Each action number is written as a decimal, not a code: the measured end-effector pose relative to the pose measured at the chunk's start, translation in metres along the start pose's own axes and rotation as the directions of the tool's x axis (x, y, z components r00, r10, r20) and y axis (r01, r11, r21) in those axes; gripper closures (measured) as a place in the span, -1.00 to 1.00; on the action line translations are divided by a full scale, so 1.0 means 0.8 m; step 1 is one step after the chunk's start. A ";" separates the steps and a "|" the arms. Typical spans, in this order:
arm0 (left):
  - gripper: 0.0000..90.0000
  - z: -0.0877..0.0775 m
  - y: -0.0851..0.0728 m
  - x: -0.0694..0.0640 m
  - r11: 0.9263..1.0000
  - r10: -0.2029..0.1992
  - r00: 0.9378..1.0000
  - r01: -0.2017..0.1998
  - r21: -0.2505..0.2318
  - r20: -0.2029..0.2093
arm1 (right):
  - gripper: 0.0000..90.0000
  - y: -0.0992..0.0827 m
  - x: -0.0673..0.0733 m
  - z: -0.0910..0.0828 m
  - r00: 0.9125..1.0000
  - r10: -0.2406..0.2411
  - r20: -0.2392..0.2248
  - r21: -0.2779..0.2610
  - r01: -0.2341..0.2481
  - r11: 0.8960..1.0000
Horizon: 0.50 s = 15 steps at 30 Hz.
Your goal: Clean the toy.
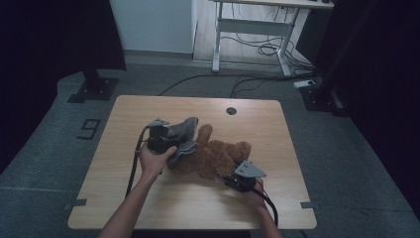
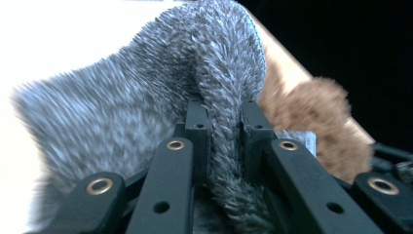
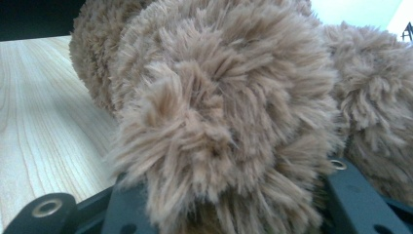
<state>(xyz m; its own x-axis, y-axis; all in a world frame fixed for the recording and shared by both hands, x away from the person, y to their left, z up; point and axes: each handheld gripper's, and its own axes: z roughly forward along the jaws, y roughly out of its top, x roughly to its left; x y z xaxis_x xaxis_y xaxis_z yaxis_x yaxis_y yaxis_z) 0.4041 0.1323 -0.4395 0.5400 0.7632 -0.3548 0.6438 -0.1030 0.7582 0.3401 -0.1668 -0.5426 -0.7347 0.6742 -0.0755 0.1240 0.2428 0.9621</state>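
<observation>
Left gripper [image 1: 166, 135]: clamped on a fold of the grey fleece garment [image 1: 182, 134], seen at about 9 o'clock from the counter's middle in the high view; the person's left hand [image 1: 154, 159] grasps its body from below.
Left gripper's close view: the two black jaws pinch a ridge of grey pile [image 2: 221, 122] that runs up between them; the rest of the fabric fans out toward 10 o'clock.
Right gripper [image 1: 236, 181]: closed on the brown teddy bear [image 1: 218, 157], at about 5 o'clock from the bear's body in the high view, with the grey three-cornered plate on top.
Right gripper's close view: brown fur [image 3: 219, 112] bulges between the jaws and over them, hiding their tips.
Teddy bear: lies on the wooden counter [image 1: 148, 203] near its middle, one limb raised toward 12 o'clock, head end toward 3 o'clock.
Grey garment: sits at the bear's 9 o'clock end, touching the bear, part of it lifted clear of the counter by the left gripper.
Bear seen from left gripper: brown fur [image 2: 316, 122] shows at 3 o'clock, behind the grey fabric.
Counter hole [image 1: 231, 110]: at 12 o'clock, near the far edge.
</observation>
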 end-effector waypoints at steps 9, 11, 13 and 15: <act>0.77 0.007 -0.027 0.002 1.000 0.016 1.000 -0.016 0.020 -0.002 | 0.02 0.002 -0.005 -0.002 0.999 0.017 -0.035 0.020 -0.017 1.000; 0.78 0.006 -0.032 0.002 1.000 0.013 1.000 -0.013 0.014 0.005 | -0.13 0.005 -0.005 -0.004 0.999 0.013 -0.041 0.038 -0.011 0.999; 0.78 0.006 -0.039 0.000 1.000 0.015 1.000 -0.016 0.002 0.004 | -0.33 0.011 -0.007 -0.008 0.999 0.014 -0.036 0.076 -0.012 0.997; 0.79 0.004 -0.048 -0.003 1.000 0.015 1.000 -0.015 -0.017 -0.003 | -0.48 0.014 -0.008 -0.011 0.999 0.036 -0.028 0.106 -0.033 0.994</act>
<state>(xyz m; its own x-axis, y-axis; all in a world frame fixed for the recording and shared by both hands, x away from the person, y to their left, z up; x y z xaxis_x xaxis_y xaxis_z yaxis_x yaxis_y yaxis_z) 0.3798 0.1321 -0.4691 0.5476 0.7638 -0.3417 0.6262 -0.1032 0.7728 0.3405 -0.1742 -0.5289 -0.7481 0.6627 -0.0329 0.2186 0.2929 0.9308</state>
